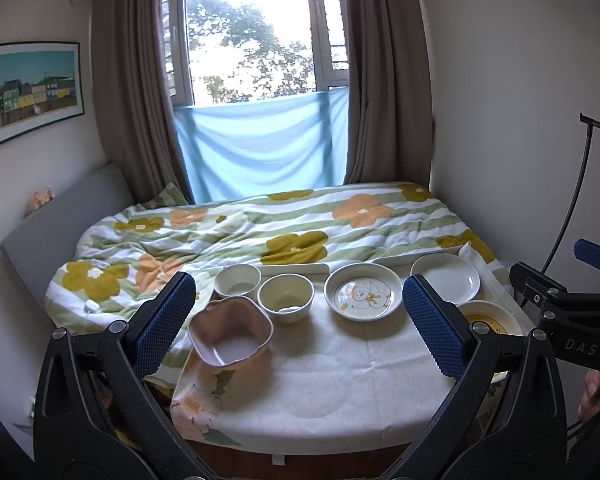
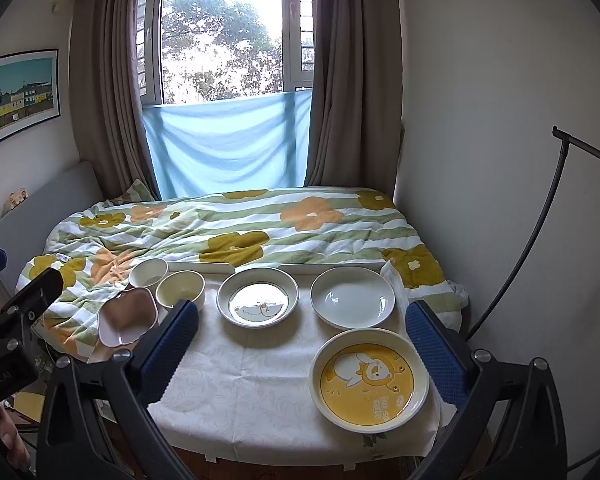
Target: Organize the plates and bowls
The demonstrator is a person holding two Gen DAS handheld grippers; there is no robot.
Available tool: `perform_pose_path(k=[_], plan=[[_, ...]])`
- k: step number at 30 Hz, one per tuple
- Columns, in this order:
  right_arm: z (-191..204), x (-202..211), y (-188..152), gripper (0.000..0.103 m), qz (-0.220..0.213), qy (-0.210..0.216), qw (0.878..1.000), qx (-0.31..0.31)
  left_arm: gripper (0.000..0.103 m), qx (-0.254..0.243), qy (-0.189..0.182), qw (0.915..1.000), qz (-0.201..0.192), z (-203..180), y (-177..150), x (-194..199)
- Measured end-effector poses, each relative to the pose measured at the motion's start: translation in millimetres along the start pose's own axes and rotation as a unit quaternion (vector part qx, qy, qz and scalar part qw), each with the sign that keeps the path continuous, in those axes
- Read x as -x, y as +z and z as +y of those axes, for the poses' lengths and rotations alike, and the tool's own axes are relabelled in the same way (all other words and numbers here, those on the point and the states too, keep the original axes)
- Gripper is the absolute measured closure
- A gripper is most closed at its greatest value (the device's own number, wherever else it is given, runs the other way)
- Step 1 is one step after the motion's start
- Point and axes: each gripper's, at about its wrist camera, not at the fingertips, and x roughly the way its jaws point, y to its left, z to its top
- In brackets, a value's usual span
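Note:
A small table with a pale cloth [image 1: 320, 384] [image 2: 244, 384] carries the dishes. At the left sit a pink lobed bowl [image 1: 230, 336] [image 2: 127, 317] and two cream bowls [image 1: 237, 280] [image 1: 286, 297] [image 2: 148, 273] [image 2: 181, 290]. A grey-rimmed plate with a cartoon [image 1: 363, 297] [image 2: 258, 297] is in the middle, a plain white plate [image 1: 446, 277] [image 2: 353, 297] to its right. A yellow bear plate [image 2: 369, 380] [image 1: 490, 317] lies near the front right. My left gripper [image 1: 298, 326] and right gripper [image 2: 304, 352] hover open above the near edge, holding nothing.
A bed with a flowered quilt [image 1: 260, 232] [image 2: 240, 232] lies right behind the table, under a curtained window. Two white tray edges [image 2: 204, 267] [image 2: 332, 267] stand at the table's back. A black stand [image 2: 540, 240] curves up along the right wall.

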Motion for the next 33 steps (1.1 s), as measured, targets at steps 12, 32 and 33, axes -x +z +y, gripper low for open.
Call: perform_pose_path(k=[12,32,33], plan=[[-0.2,-1.4,-0.4,0.0,0.004,-0.002,1.0,-0.004,0.0,-0.006,-0.013,0.9999,0.006,-6.5,1.4,-8.5],[-157.7,-102.7,-126.2,0.0,0.183,0.044,0.962,-0.197,0.001,-0.095,-0.252,0.9319,0.243,-156.3,-77.5,-201.5],[-163.3,-109.6,-130.6,0.0,0.193,0.053,0.959,-0.202,0.001,-0.093,-0.262,0.9243,0.262,-164.5,-86.4,-213.8]])
